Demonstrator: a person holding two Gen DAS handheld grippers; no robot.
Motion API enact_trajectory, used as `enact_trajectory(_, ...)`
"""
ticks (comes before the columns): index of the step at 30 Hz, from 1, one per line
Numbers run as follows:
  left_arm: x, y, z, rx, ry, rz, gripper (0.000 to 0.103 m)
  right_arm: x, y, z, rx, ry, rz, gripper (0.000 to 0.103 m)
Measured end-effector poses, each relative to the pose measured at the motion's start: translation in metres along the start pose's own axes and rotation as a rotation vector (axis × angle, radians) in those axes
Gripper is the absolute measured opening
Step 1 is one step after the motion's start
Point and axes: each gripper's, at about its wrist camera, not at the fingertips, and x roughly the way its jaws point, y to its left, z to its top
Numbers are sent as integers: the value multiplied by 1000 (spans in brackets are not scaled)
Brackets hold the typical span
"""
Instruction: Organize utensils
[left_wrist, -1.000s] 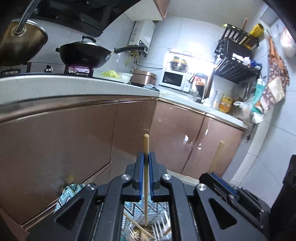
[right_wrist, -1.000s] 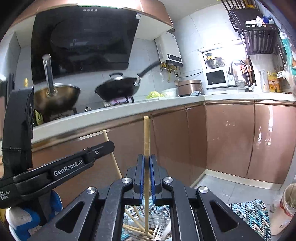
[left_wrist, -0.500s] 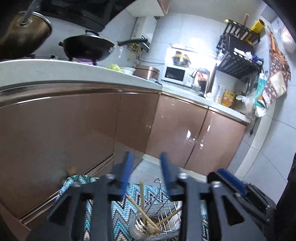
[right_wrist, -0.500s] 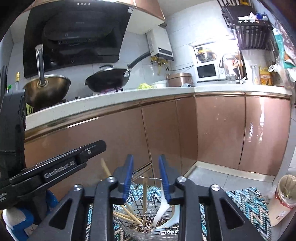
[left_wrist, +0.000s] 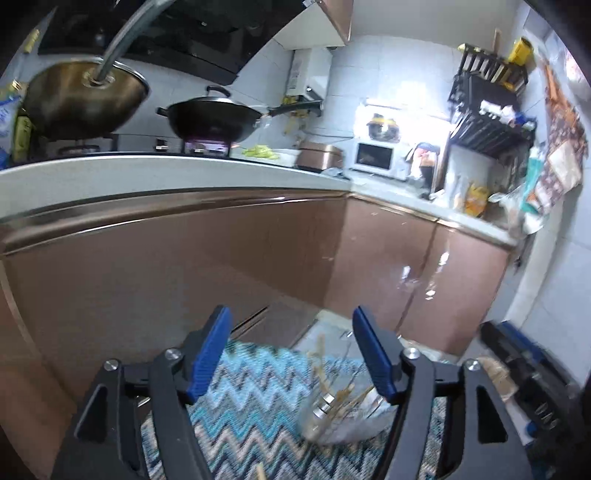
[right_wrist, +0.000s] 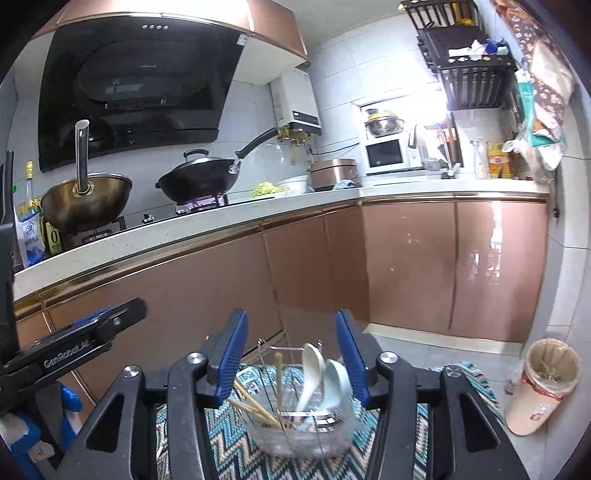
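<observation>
While both claws hang wide apart and hold nothing, the round wire utensil basket with a clear base (right_wrist: 299, 424) sits on the floor low in the right wrist view, at about six o'clock between the blue-padded fingers. Inside it, pale wooden chopsticks (right_wrist: 255, 406) lean toward nine o'clock, one stands nearly upright, and two white ceramic soup spoons (right_wrist: 325, 376) rest bowls-up toward three o'clock. From the left wrist camera the same basket (left_wrist: 340, 417) appears blurred at five o'clock, just inside that claw's right finger. The right gripper (right_wrist: 293, 354) frames the basket directly; the left gripper (left_wrist: 291, 350) is spread over the blue and white zigzag woven mat (left_wrist: 255, 398) that lies under the basket. Beyond the mat run glossy copper-brown cabinet doors (right_wrist: 406, 258) under a pale stone countertop (right_wrist: 295, 206). On the hob at ten o'clock sit a black lidded wok (right_wrist: 199, 181) and a brass-coloured pot (right_wrist: 86, 203). At four o'clock stands a cream cylindrical waste bin (right_wrist: 543, 384).
</observation>
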Motion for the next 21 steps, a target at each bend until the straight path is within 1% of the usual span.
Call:
enact_trajectory(6, -36, 0, -17, 30, 26, 51, 71, -41, -5, 0, -3, -4, -81, 59)
enact_trajectory(10, -56, 0, -24, 37, 27, 86, 75, -68, -8, 1, -16, -23, -134, 71)
enact_trajectory(14, -79, 1, -29, 45, 4, 126, 80, -96, -12, 3, -13, -48, -191, 80)
enact_trajectory(21, -116, 8, -31, 44, -25, 162, 83, -129, -16, -3, -8, -61, -267, 103)
